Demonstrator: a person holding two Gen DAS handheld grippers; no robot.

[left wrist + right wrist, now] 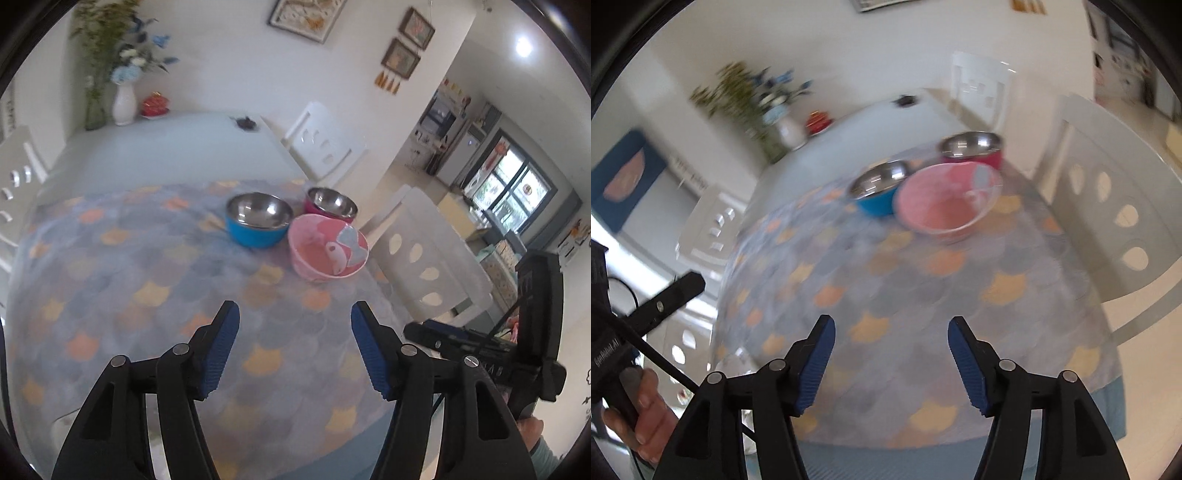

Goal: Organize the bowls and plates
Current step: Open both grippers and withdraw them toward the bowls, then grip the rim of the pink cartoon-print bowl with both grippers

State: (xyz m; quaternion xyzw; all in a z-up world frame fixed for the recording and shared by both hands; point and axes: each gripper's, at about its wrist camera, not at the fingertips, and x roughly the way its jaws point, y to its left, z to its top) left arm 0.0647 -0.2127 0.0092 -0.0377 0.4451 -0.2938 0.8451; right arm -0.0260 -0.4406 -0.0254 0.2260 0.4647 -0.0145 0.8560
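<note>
Three bowls sit close together at the far right of the patterned tablecloth (pixel 147 280): a blue bowl (pixel 256 220) with a steel inside, a magenta bowl (pixel 331 205) with a steel inside behind it, and a pink bowl (pixel 327 251) nearest. In the right wrist view the same blue bowl (pixel 877 190), magenta bowl (pixel 973 149) and pink bowl (pixel 947 203) show blurred. My left gripper (pixel 294 312) hangs open over the cloth, well short of the bowls, with nothing between its blue pads. My right gripper (pixel 891 326) is likewise open and holds nothing.
White chairs (pixel 428 258) stand along the table's right side, another chair (pixel 321 142) further back, and one chair (pixel 713 225) on the left. A white vase (pixel 123 101) with flowers and a red box (pixel 155 105) stand at the table's far end. A hand (pixel 646 413) holds the other gripper's handle.
</note>
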